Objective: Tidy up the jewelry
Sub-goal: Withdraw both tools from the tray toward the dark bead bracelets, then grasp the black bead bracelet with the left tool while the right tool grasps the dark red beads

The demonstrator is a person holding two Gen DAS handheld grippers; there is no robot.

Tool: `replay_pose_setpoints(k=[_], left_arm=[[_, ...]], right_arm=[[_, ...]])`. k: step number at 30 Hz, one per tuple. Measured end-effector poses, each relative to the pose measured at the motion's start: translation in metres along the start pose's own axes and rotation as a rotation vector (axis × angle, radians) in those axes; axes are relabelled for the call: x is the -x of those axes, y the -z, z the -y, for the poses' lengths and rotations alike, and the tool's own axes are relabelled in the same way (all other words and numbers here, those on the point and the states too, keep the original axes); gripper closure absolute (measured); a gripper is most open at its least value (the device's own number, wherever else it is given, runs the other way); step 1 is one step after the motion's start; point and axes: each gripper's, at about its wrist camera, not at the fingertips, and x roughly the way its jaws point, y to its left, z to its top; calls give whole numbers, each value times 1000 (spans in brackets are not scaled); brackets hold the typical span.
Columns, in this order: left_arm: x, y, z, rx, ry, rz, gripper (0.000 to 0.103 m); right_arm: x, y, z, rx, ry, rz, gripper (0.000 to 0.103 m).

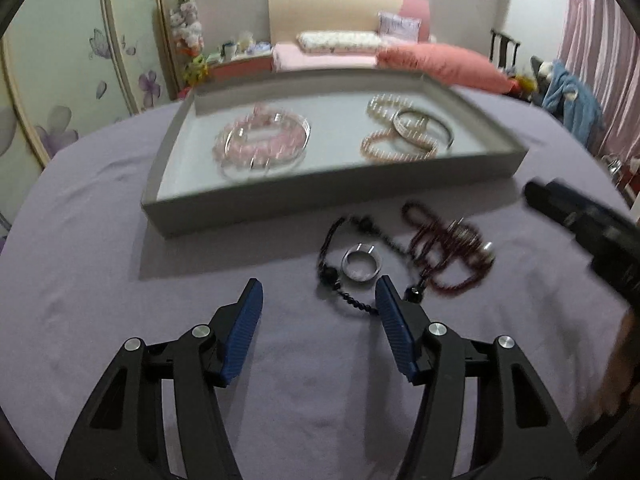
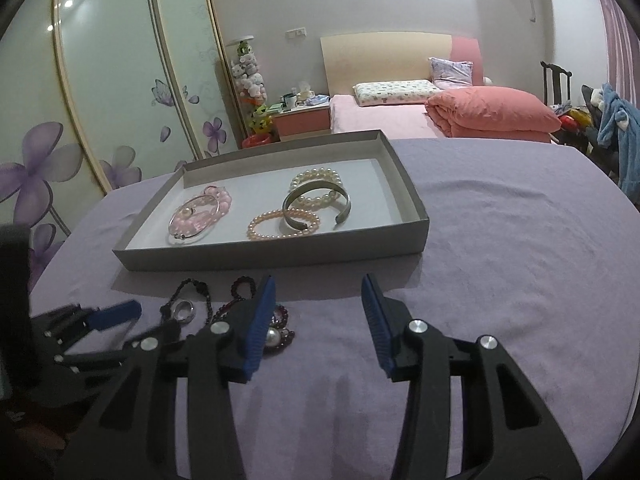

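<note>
Lavender cloth (image 2: 500, 240) covers the work surface, and on it sits a shallow grey cardboard tray (image 2: 408, 184) with a pale lining. Inside the tray, toward its left end, a pink beaded bracelet (image 2: 222, 200) lies tangled with a thin silver wire bangle (image 2: 192, 220); toward the right end a white pearl bracelet (image 2: 316, 178), a peach pearl bracelet (image 2: 272, 226) and a wide open silver cuff (image 2: 316, 204) overlap one another. On the cloth just in front of the tray's near wall lies the jewelry not yet sorted: a black beaded cord necklace (image 1: 332, 240), a chunky silver ring (image 1: 361, 267) resting inside its loop, and beside them to the right a heap of dark red beads (image 1: 444, 248) with a large pearl (image 2: 273, 336) among it. The left gripper (image 1: 318, 292) hovers low over the cloth with its blue-padded jaws spread wide and holding nothing, its right finger close beside the black cord. The right gripper (image 2: 318, 292) sits to the right of the loose pieces, its jaws likewise spread and empty, with its left finger partly hiding the red beads in the right wrist view. A bed with a salmon-pink folded quilt (image 2: 492, 114) stands beyond the surface.
</note>
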Motion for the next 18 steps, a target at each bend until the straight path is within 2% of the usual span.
replay_pose_setpoints(k=[10,14,18], left_arm=[[7,6,-48,32,-128,-4,44],[9,7,-52,47,-66,-6,44],[4,4,-41,4,-59,-5,44]], right_arm=[[-2,1,5,-23,-13,-8,59],[-3,2,6,-31,-16,-12,59],[-4,1,6,-33,-17,-17,59]])
